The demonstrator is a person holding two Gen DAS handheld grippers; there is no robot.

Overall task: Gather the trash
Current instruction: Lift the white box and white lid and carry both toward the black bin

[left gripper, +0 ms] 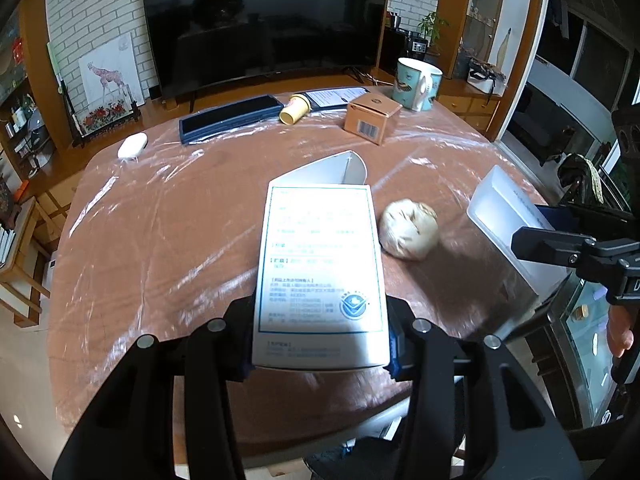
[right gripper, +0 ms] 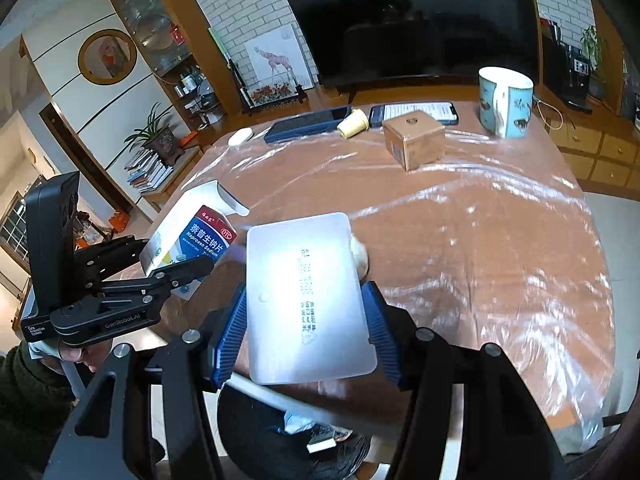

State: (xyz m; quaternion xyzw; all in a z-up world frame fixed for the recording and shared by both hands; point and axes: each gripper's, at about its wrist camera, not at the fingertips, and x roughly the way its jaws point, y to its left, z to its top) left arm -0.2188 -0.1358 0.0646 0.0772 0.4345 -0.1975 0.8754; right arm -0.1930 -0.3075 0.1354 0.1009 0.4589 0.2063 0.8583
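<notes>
resting between left tool [left gripper: 320, 344] pads: medicine box [left gripper: 320, 264]

Plastic-covered table [left gripper: 200, 240]: paper ball [left gripper: 408, 229], cardboard box [left gripper: 372, 117], mug [left gripper: 416, 83], paper cup [left gripper: 295, 109].

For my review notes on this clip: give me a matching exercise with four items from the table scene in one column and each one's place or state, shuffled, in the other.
Items:
1. medicine box
2. white plastic tray
3. paper cup
4. mug

States:
A. lying on its side
B. standing upright at the far edge
C. held in the left gripper
D. held in the right gripper

Pairs: 1-C, 2-D, 3-A, 4-B
</notes>
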